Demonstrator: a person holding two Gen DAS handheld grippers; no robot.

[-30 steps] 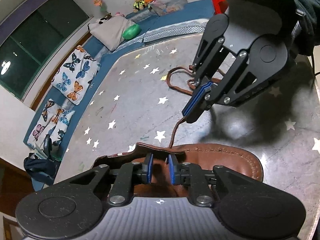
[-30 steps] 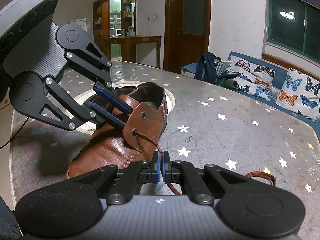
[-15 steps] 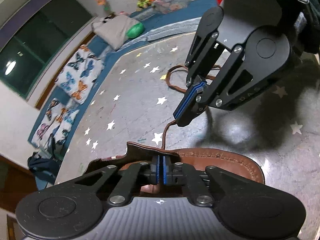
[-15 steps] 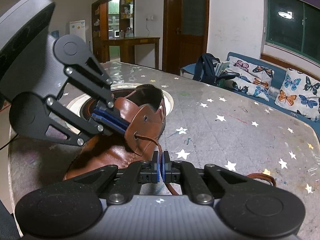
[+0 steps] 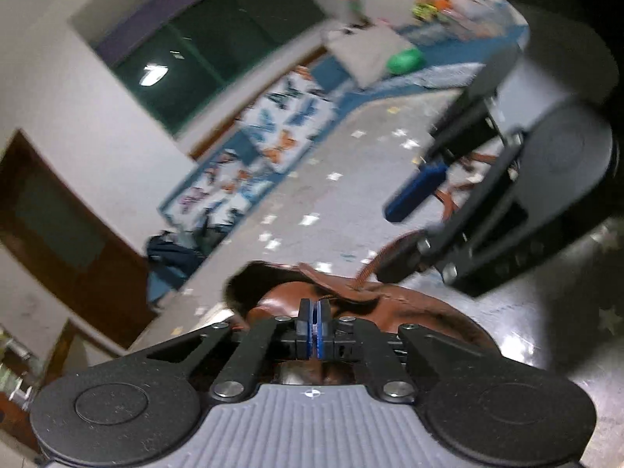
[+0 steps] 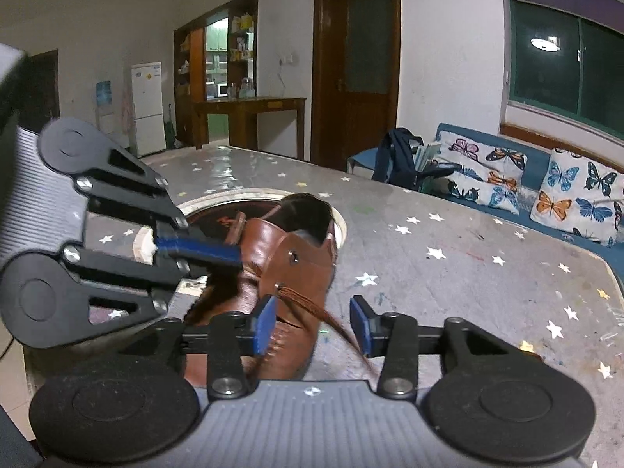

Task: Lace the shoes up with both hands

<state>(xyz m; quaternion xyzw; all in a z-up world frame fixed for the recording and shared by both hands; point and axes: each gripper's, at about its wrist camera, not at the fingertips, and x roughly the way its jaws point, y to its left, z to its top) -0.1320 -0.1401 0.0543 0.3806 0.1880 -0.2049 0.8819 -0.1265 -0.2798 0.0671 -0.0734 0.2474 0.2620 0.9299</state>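
A brown leather shoe [image 6: 296, 257] stands on the star-patterned table [image 6: 468, 257], its opening facing the right wrist camera. My left gripper [image 6: 238, 253] comes in from the left, shut on the leather flap at the shoe's lacing opening; in the left wrist view its pads [image 5: 312, 314] are pressed together over the shoe [image 5: 390, 304]. A brown lace [image 6: 312, 304] leaves the lower eyelet and hangs between the jaws of my right gripper [image 6: 312, 325]. Those jaws are opening and the pads do not touch the lace. The right gripper [image 5: 405, 226] hangs above the shoe's toe.
A round inset [image 6: 234, 199] in the table lies behind the shoe. Loose lace [image 5: 452, 195] coils on the table beyond the right gripper. A blue sofa with butterfly cushions [image 6: 546, 179] and a dark backpack [image 6: 397, 160] stand past the table's far edge.
The left gripper closed on the shoe's flap, then swung and rolled, blurring its view. The right gripper, shut on the lace before, has opened and let it go.
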